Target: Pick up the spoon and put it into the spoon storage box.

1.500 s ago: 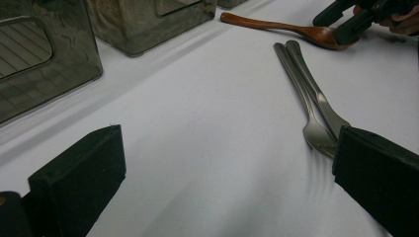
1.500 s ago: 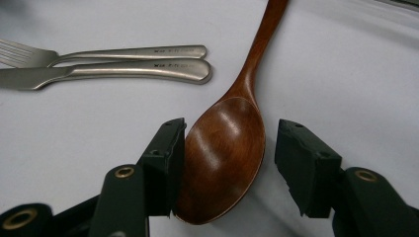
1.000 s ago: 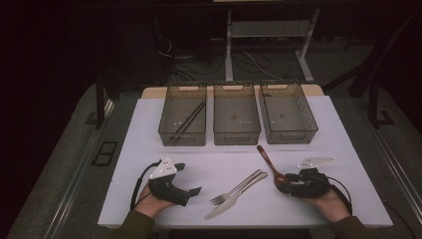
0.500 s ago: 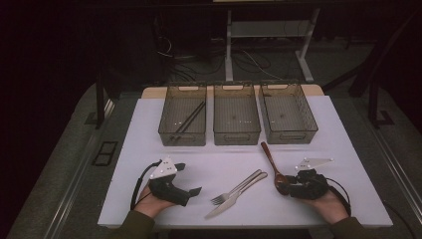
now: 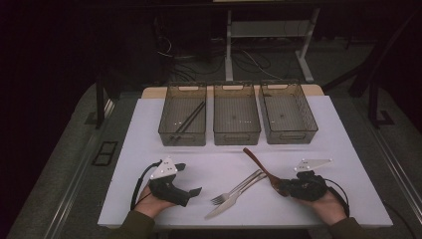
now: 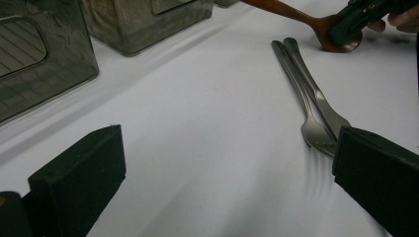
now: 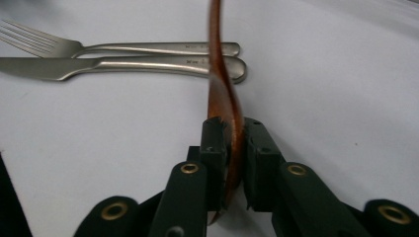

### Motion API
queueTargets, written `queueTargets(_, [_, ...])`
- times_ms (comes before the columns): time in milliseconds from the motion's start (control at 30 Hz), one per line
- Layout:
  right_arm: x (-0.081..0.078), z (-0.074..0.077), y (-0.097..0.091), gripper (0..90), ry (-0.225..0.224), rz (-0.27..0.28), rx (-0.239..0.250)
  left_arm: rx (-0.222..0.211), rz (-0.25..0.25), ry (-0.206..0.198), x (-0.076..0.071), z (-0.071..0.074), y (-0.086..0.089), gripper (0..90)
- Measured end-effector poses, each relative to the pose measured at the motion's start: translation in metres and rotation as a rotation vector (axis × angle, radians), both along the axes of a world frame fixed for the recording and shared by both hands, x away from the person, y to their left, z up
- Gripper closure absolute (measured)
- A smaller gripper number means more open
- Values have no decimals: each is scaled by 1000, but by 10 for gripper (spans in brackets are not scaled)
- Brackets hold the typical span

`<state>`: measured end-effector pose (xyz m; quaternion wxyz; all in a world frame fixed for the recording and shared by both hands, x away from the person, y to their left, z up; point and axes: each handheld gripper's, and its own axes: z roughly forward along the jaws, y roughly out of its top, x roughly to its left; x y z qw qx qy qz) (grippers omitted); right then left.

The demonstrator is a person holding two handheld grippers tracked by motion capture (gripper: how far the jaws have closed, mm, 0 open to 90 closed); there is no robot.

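White table (image 5: 149, 124), dark room: wooden spoon (image 7: 223, 101) lies right of centre, bowl end now clamped between the just-closed jaws of the right gripper (image 5: 287, 188), not yet lifted. Fork (image 5: 234, 188) and knife (image 5: 235, 195) lie unsorted beside it. Chopsticks (image 5: 188, 119) are already in the left bin (image 5: 183, 138); left gripper (image 6: 227, 163) rests wide open, empty.

White table (image 5: 149, 129) carries three bins (image 5: 236, 115), fork (image 5: 238, 188), knife (image 5: 234, 197).

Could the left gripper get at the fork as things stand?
Probably yes: the left gripper is open, and only bare white table lies between it and the fork, though the knife lies right alongside.
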<state>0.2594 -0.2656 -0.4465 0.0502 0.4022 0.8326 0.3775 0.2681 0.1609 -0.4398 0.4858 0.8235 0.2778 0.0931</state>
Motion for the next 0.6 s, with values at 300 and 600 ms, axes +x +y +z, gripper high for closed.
queueTargets(300, [0,5,-6,818,-19,-21,19,-2,-4,-3,0,0,0,0])
queueTargets(600, [1,12,-17,818,-57,-55,25,0,-9,-3,0,0,-1,0])
